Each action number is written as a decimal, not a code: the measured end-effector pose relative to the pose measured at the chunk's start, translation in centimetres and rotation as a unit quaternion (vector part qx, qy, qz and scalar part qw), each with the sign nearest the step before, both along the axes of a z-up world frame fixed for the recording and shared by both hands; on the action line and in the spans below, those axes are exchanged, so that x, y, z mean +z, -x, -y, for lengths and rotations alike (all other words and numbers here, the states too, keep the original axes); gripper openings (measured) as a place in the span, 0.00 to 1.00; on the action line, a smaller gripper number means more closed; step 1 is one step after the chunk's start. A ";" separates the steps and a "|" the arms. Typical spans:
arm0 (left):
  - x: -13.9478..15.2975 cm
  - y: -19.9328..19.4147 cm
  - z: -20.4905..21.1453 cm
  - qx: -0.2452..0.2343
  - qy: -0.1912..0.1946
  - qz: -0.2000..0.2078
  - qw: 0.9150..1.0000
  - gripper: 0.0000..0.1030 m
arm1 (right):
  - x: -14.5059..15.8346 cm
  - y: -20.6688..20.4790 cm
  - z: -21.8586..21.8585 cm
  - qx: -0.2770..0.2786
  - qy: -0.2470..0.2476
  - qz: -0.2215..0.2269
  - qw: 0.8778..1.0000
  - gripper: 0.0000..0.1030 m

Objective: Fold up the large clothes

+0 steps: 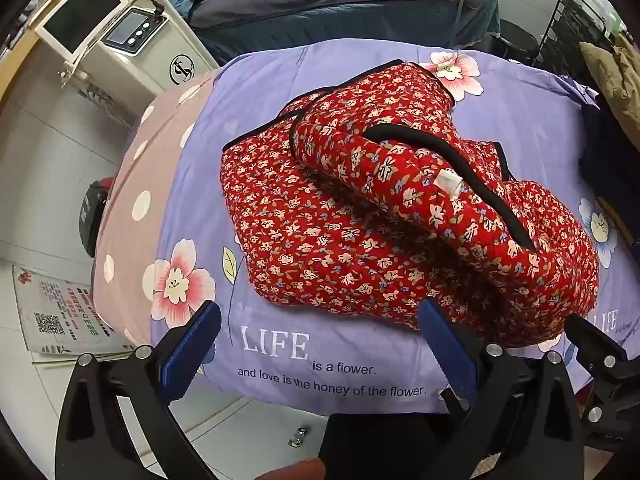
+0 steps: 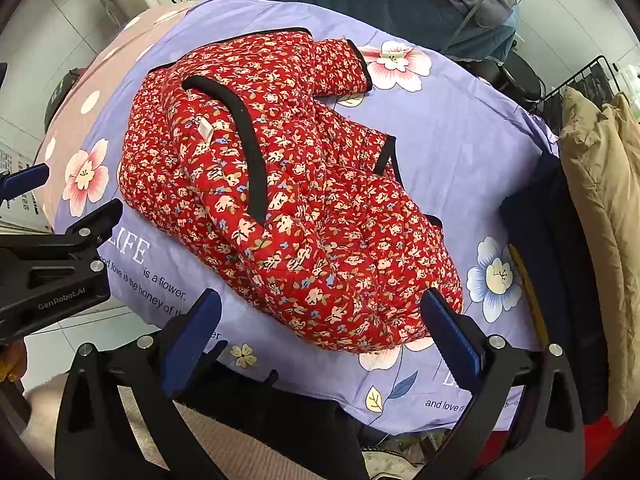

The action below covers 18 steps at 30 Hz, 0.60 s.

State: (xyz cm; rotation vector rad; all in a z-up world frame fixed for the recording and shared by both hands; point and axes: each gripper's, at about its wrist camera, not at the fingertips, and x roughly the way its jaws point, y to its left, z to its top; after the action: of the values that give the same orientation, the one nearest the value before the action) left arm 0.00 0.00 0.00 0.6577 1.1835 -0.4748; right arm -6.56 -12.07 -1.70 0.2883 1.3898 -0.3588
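Left gripper (image 1: 316,344) nearest lens, jaws spread wide, nothing between, hovering above sheet (image 1: 360,376) edge. Right gripper (image 2: 320,332) likewise wide apart, empty, over jacket (image 2: 280,184) near end. Red floral jacket lies bunched mid-table on purple flowered sheet, sleeve folded across top, black trim showing, white tag (image 2: 205,130) on sleeve. No containers visible. Rack (image 1: 568,28) at far right cut by frame edge, contents unreadable. Tan garment (image 2: 600,200) at right partly cropped. Poster (image 1: 60,316) on floor, text too small.
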 end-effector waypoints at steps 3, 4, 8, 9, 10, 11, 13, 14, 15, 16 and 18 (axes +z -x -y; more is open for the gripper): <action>0.0 0.0 0.0 0.000 0.000 0.000 1.000 0.94 | 0.0 0.0 0.0 0.001 0.000 0.001 1.000 0.96; 0.0 0.0 0.0 0.000 0.000 0.000 1.000 0.94 | 0.0 0.0 0.0 0.002 0.000 0.001 1.000 0.95; 0.0 0.0 0.0 0.000 -0.001 -0.001 1.000 0.94 | 0.0 0.1 0.0 0.004 0.001 0.001 1.000 0.95; 0.0 0.0 0.0 0.000 -0.001 -0.002 1.000 0.94 | -0.1 0.1 0.0 0.005 0.001 0.001 1.000 0.95; 0.0 0.0 0.0 0.000 0.000 -0.002 1.000 0.94 | -0.1 0.2 0.0 0.005 0.002 0.001 1.000 0.96; 0.0 0.0 0.0 0.001 0.000 -0.002 1.000 0.94 | 0.0 0.0 0.1 0.002 0.001 0.000 1.000 0.95; 0.0 0.0 0.0 0.000 -0.001 -0.001 1.000 0.94 | 0.0 0.1 0.2 0.003 0.001 0.000 1.000 0.95; 0.0 0.0 0.0 0.000 -0.001 -0.001 1.000 0.94 | 0.0 0.0 0.2 0.002 0.001 -0.002 1.000 0.95; 0.0 0.0 0.0 0.000 -0.001 -0.002 1.000 0.94 | 0.0 0.0 0.1 0.002 0.001 -0.002 1.000 0.95; 0.0 0.0 0.0 0.000 -0.001 -0.002 1.000 0.94 | 0.0 0.0 0.2 0.002 0.001 -0.002 1.000 0.96; 0.0 0.0 0.0 0.000 -0.001 -0.002 1.000 0.94 | 0.0 0.0 0.1 0.002 0.001 -0.002 1.000 0.95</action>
State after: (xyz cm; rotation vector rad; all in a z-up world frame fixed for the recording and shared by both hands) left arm 0.01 0.01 -0.02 0.6580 1.1874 -0.4756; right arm -6.56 -12.20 -1.70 0.2834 1.3936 -0.3574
